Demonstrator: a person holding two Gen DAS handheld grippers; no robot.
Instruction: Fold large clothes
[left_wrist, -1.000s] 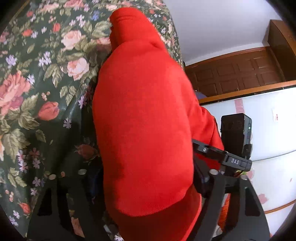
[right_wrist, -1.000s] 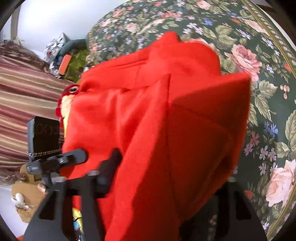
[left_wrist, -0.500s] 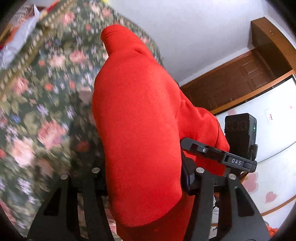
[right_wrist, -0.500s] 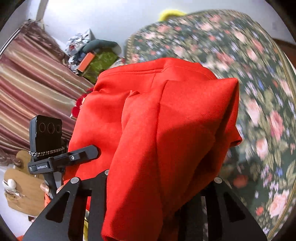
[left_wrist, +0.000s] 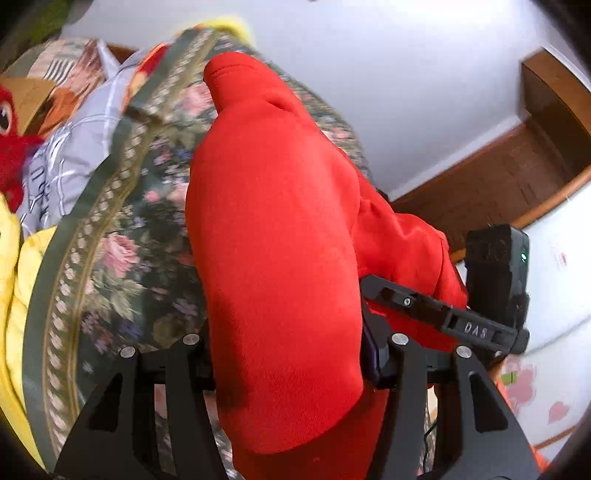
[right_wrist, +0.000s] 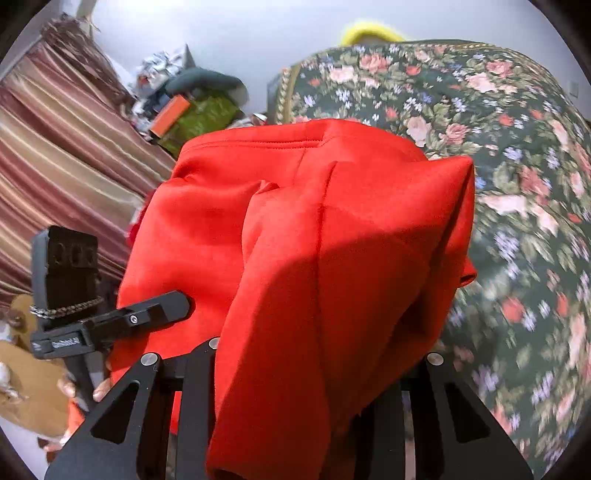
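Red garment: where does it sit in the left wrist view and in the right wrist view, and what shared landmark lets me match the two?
Left wrist view: the red garment fills the centre, draped between the left tool fingers.
Right wrist view: the red garment fills the centre, hanging over the right tool.
Shared landmark: the floral bedspread, left of the garment in the left view, right of it in the right view.

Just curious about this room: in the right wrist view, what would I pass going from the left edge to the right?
Striped curtain → black device on the other tongs → red garment draped over the near tongs → floral bedspread.
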